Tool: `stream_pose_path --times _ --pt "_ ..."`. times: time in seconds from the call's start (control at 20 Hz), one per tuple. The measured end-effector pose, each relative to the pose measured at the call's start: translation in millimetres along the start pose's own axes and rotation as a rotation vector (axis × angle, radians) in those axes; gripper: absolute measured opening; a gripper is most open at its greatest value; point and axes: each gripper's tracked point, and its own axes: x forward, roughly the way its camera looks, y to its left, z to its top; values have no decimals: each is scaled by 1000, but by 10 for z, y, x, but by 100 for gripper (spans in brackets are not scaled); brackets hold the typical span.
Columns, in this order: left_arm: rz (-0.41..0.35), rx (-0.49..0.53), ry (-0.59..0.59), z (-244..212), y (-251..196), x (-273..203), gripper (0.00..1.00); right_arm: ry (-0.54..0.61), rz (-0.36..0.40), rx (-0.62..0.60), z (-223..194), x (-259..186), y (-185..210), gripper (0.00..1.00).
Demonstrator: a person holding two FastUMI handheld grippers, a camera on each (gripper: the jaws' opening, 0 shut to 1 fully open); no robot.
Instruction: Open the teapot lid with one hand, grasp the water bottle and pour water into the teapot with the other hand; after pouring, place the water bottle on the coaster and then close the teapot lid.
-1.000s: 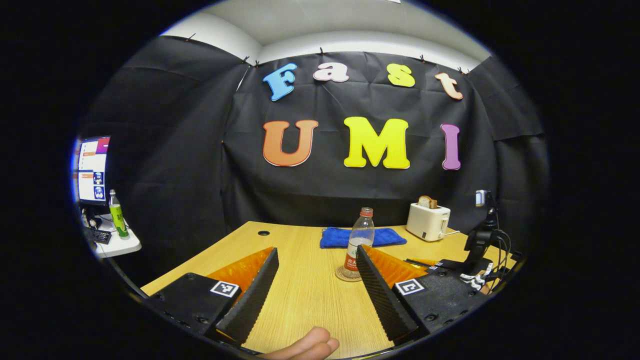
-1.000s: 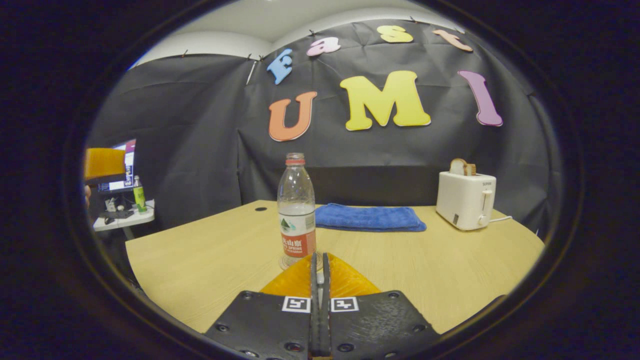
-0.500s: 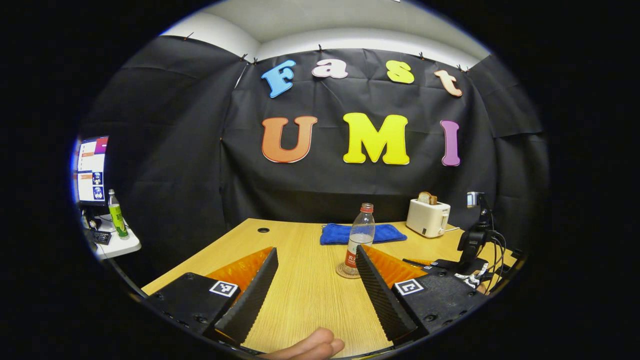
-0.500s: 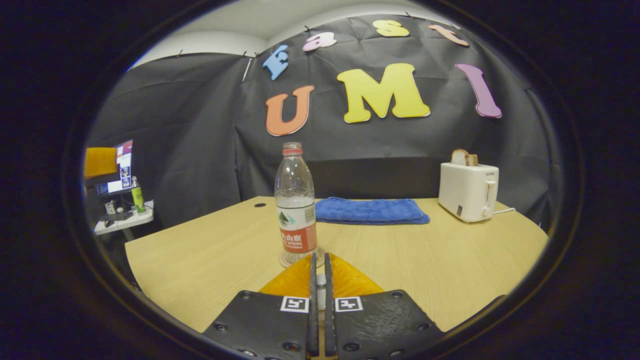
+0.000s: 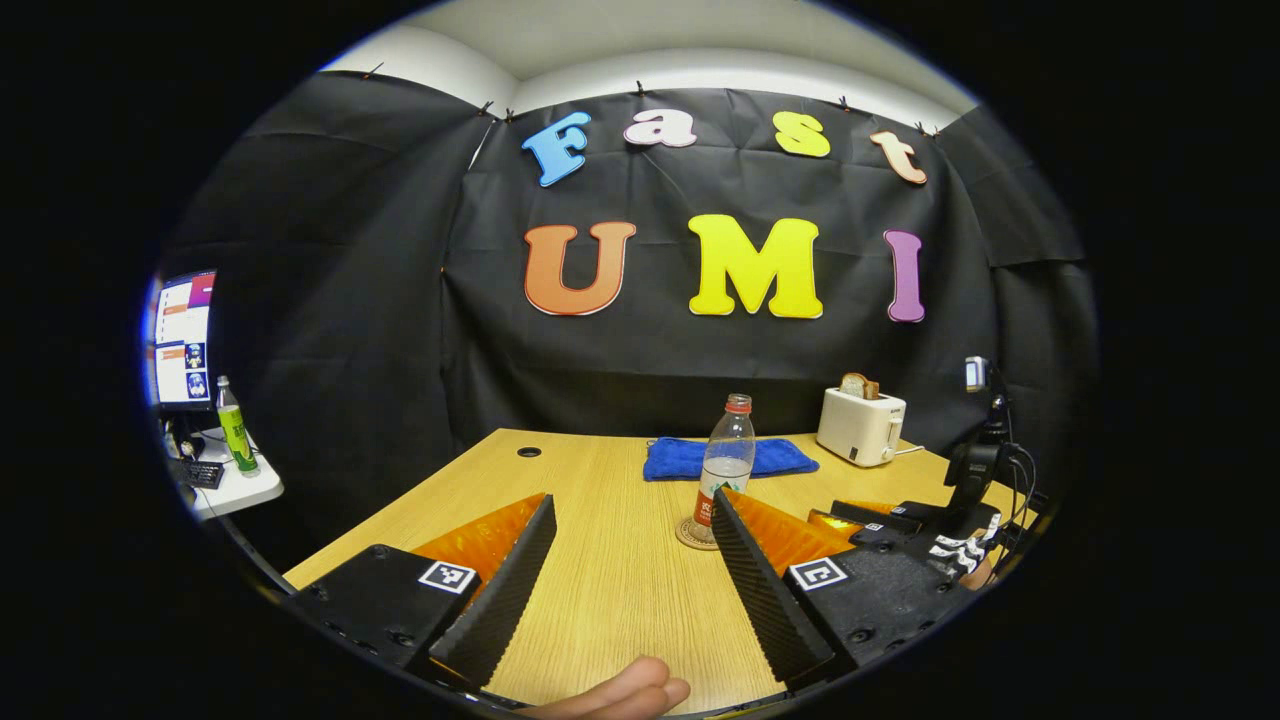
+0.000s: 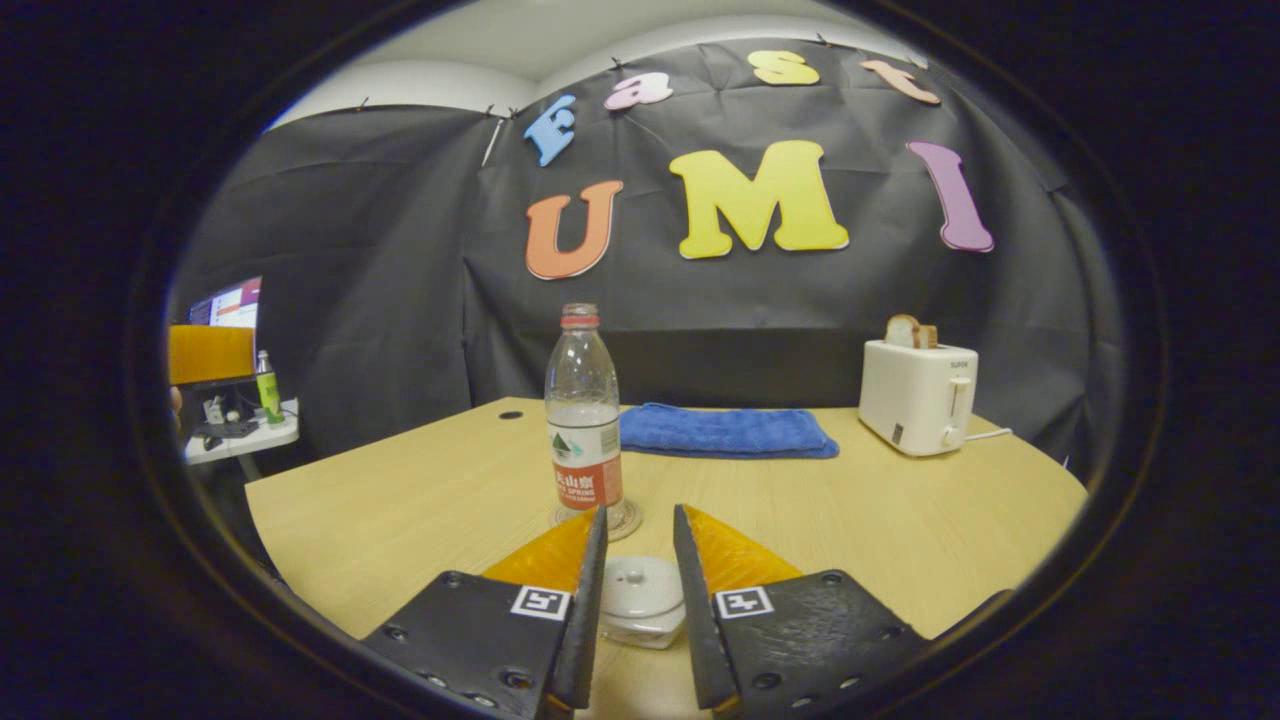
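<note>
Wooden table [image 6: 900,540], bare around bottle [image 6: 585,420]; lid [image 6: 640,592] between parted right tool [image 6: 640,530].

Your right gripper [image 6: 638,535] now stands parted — the teapot lid [image 6: 640,590] (white, knobbed) shows between its fingers.

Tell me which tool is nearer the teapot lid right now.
Right. The right tool hangs directly over the teapot lid, which sits between its open fingers. The left tool is open over bare table, off to the side of the right one.
</note>
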Motion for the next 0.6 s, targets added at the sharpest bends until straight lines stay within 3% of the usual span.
stream_pose_path --times 0.35,0.6 --pt "21 26 -5 29 -25 -20 98 -68 -45 3 436 -509 -150 60" --pt "30 42 -8 53 -102 -48 98 -151 -116 -7 910 -1135 -472 77"
